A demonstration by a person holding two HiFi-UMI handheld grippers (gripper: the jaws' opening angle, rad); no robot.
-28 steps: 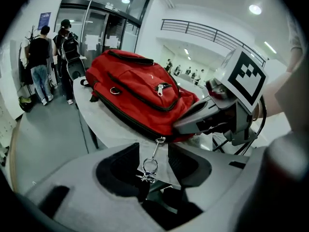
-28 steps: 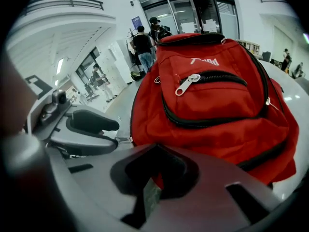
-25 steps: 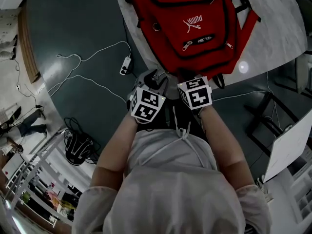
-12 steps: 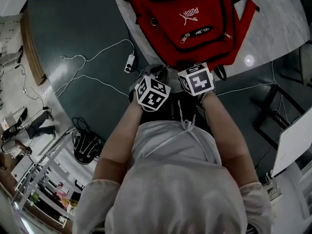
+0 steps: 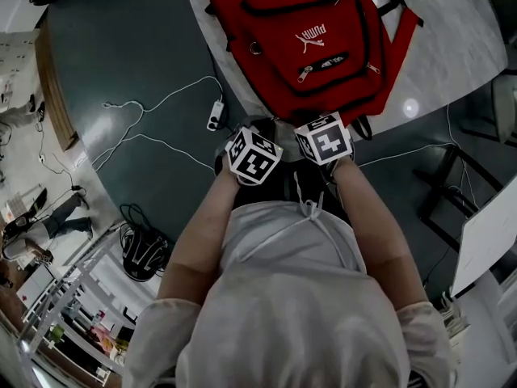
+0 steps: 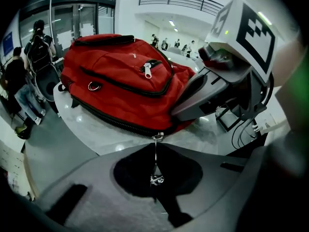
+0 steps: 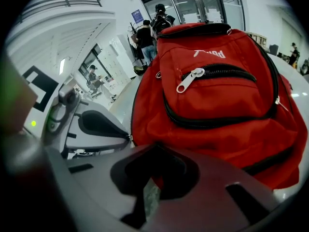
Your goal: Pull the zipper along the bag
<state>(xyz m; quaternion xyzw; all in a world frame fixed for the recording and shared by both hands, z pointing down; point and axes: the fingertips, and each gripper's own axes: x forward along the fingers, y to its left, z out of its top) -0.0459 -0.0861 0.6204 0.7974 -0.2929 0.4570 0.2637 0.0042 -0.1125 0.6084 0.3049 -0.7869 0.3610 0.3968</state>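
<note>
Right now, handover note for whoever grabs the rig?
Left tongs: shut on the small metal zipper pull at the near edge of the red fabric backpack.
Right tongs: look clamped on the backpack's fabric close beside it, likely bracing.
The backpack lies flat on the pale marbled table.
Done: both grips taken.
Left: draw the pull along the black zipper track.

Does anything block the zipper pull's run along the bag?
Nothing visible does. The left gripper is shut on the pull, and the zipper track leading left along the bag lies bare. The right gripper, shut on the bag's edge, sits on the slider's other side.
</note>
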